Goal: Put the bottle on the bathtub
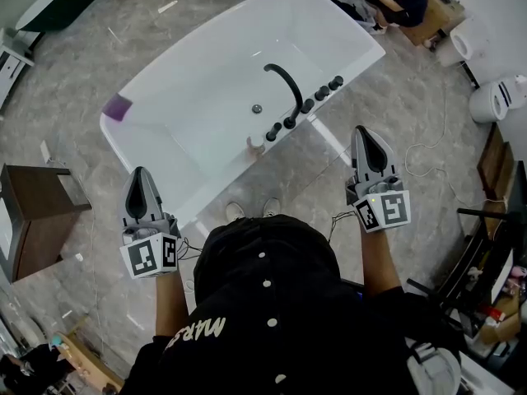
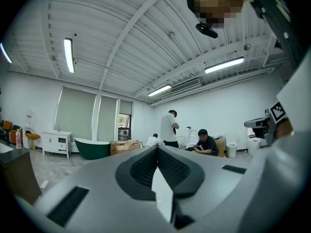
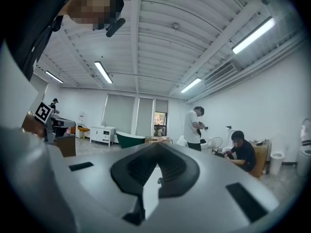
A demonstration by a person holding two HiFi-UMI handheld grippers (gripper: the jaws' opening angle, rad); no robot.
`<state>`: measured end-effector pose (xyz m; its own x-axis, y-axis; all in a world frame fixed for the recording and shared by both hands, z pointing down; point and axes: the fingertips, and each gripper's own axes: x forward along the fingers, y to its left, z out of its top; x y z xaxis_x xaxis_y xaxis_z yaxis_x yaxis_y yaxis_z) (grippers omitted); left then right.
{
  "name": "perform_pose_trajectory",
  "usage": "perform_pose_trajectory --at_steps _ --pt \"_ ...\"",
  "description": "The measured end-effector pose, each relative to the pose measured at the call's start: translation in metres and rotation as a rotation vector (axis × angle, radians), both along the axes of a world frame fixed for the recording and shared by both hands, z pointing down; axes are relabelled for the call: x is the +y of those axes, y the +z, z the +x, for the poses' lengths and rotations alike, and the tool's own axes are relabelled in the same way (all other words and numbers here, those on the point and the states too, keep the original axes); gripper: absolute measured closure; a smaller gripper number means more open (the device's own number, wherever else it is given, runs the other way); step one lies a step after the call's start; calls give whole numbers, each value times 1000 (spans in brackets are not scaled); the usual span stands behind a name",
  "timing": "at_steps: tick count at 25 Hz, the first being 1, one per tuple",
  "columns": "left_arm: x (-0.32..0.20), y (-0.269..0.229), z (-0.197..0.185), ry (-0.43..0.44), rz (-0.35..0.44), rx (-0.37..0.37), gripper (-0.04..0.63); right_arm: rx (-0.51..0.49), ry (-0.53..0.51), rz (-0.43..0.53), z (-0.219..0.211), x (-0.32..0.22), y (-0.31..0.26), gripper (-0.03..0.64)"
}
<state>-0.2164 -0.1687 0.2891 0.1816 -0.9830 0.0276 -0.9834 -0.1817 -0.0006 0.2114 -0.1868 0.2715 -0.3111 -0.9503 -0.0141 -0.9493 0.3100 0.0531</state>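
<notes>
Item: small pale bottle with a pinkish body point(image 1: 256, 144), standing on the near ledge of the white glossy bathtub point(image 1: 198, 81), just left of the row of black round knobs point(image 1: 306, 105), likely where the task wants it. Its long axis appears vertical, cap up, though it is too small to be sure. Left gripper point(image 1: 140, 174) and right gripper point(image 1: 363, 132) hover near the person, well apart from it, fingers point(image 2: 143, 169) pressed together on nothing, apparently because no grasp is under way.
</notes>
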Motion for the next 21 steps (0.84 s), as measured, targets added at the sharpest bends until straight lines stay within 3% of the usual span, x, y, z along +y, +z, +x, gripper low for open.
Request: perform_pose_trajectory --at_steps 21 --pt "3 -6 4 -5 17 0 584 3 -28 -7 -6 -1 3 615"
